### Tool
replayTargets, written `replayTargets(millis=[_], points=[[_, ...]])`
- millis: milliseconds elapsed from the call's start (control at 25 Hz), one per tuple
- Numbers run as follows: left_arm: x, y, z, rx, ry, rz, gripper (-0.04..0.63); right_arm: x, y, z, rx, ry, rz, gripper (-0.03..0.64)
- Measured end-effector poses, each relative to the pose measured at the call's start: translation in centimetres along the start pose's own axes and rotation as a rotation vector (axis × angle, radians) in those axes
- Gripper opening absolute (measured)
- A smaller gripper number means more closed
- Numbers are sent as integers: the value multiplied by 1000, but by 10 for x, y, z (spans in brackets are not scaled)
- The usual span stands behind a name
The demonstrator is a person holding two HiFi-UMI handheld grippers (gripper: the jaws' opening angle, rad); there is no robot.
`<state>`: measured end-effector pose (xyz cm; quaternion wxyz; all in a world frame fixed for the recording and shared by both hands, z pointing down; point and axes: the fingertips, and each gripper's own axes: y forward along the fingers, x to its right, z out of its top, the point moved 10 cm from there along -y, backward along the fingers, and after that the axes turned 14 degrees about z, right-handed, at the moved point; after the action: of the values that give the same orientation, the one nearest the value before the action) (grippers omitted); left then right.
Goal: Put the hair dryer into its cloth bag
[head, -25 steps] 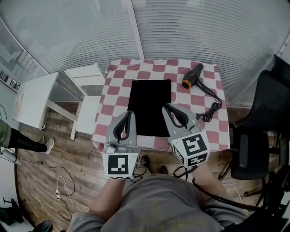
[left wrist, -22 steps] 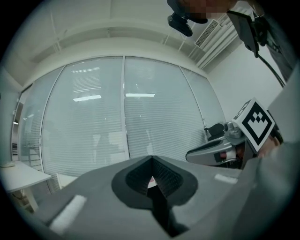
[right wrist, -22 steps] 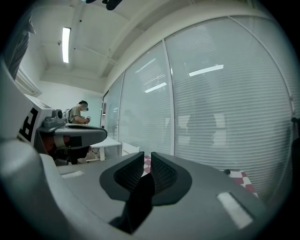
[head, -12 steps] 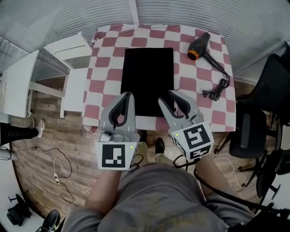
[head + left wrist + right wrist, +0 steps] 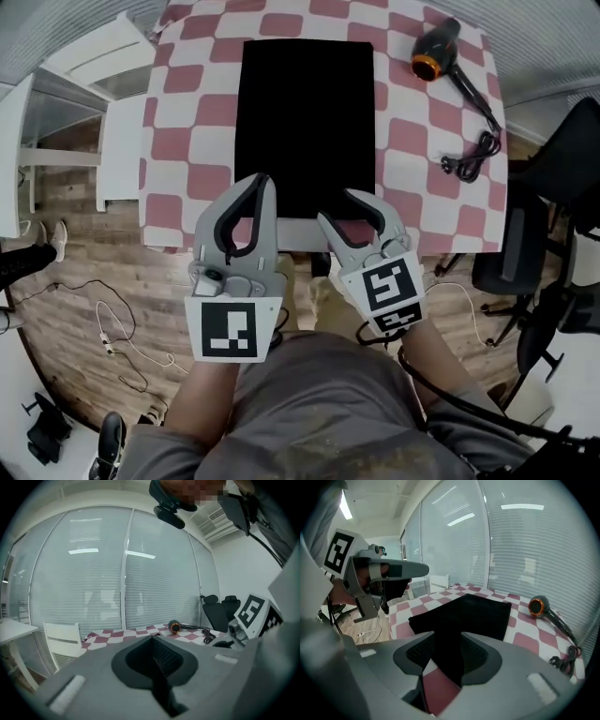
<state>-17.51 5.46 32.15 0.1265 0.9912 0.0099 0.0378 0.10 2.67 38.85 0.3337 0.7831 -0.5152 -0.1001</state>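
Note:
The black hair dryer (image 5: 433, 52) with an orange ring lies at the far right corner of the checked table (image 5: 187, 141), its cord (image 5: 478, 155) trailing to the right edge. The flat black cloth bag (image 5: 305, 122) lies in the table's middle. My left gripper (image 5: 261, 180) hovers shut and empty at the bag's near left edge. My right gripper (image 5: 339, 208) is open and empty at the bag's near right corner. In the right gripper view the bag (image 5: 468, 613) shows between the jaws and the dryer (image 5: 538, 606) lies beyond. The left gripper view shows the dryer (image 5: 175, 626) far off.
A white chair (image 5: 103, 66) stands to the left of the table. A black office chair (image 5: 534, 244) stands at the right. Cables (image 5: 112, 328) lie on the wooden floor at the left. A person's shoe (image 5: 47, 244) shows at the left edge.
The view has closed in on the table. Both grippers have come forward from below the front edge to the bag's near edge. Dryer and bag have not moved.

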Motion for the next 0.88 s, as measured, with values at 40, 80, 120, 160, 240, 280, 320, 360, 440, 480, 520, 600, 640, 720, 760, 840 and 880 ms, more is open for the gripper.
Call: replayTargets(millis=[40,80,120,160,240,280,320,360,440,480,520,600,640,720,760,840,880], points=[[-1,2,-4,-7,-3,-4,0,1,4,-3,-21,7,-5,195],[-2,3,-8,-13,-5,-8,0,1,8,-7,-39,16,-11,192],[-3,4,-12,-19,-6,-13,0,1,11,-10,-55,28,-16,190],[-4,5,-15,-28,-7,-16,0,1,13,-14,-69,38,-21,179],[-5,6,-23,-48,-17,-18,0,2,17,-22,-101,53,-28,169],[-6,6,-25,-53,-22,-19,0,2,19,-25,-116,58,-29,167],[-6,7,-28,-56,-26,-20,0,3,21,-28,-127,62,-29,167],[-7,7,-30,-58,-28,-22,0,2,23,-30,-133,66,-28,163],[-8,6,-34,-66,-29,-28,0,1,25,-32,-131,75,-27,148],[-8,6,-36,-69,-29,-31,0,0,25,-32,-127,77,-26,141],[-8,6,-37,-73,-31,-33,0,-1,26,-32,-124,77,-24,128],[-7,6,-40,-76,-37,-33,0,-3,27,-32,-119,75,-16,109],[-7,6,-40,-77,-41,-32,0,-2,28,-32,-116,73,-11,98],[-6,6,-40,-77,-42,-31,0,-1,27,-32,-104,76,-3,64],[-5,6,-39,-75,-36,-32,0,0,25,-30,-95,77,0,55],[-6,5,-37,-70,-17,-31,0,0,19,-23,-78,71,8,55],[-7,4,-34,-64,-9,-28,0,-1,16,-18,-70,64,11,55]])
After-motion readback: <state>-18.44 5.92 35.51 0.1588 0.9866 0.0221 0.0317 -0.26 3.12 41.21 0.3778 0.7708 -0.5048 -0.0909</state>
